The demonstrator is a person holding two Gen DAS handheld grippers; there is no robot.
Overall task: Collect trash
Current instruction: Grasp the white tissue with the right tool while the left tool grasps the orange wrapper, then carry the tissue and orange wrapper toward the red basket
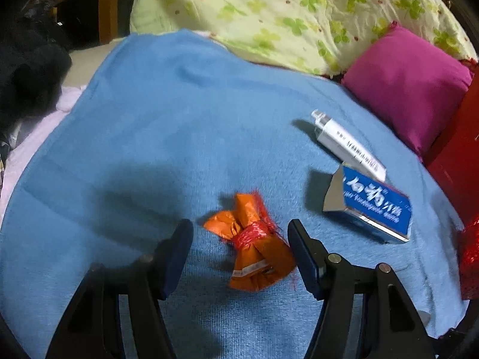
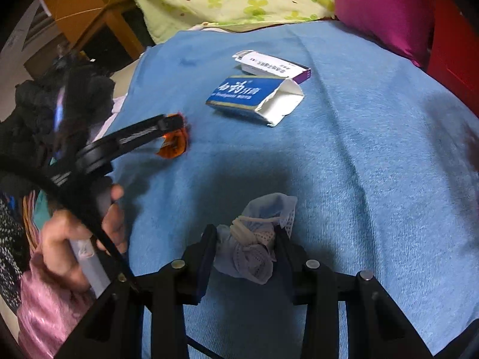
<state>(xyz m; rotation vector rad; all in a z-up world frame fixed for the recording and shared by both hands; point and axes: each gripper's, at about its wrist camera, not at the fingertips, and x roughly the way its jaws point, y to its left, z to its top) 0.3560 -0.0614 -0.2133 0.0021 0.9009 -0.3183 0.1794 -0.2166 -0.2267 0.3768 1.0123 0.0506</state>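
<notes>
A crumpled orange wrapper (image 1: 254, 245) tied with red netting lies on the blue blanket (image 1: 155, 125). My left gripper (image 1: 239, 236) is open with its fingers on either side of the wrapper; the right finger touches it. It also shows in the right wrist view (image 2: 172, 128) beside the orange wrapper (image 2: 175, 146). My right gripper (image 2: 245, 245) is shut on a balled-up pale face mask (image 2: 254, 239). A blue toothpaste box (image 1: 374, 206) (image 2: 251, 97) and a white box (image 1: 347, 143) (image 2: 272, 64) lie further out.
A magenta cushion (image 1: 410, 83) and a green-patterned quilt (image 1: 284, 15) lie at the back. A red object (image 1: 458, 149) stands at the right edge. Dark clothing (image 1: 27, 68) lies at the left. A hand (image 2: 77, 239) holds the left gripper.
</notes>
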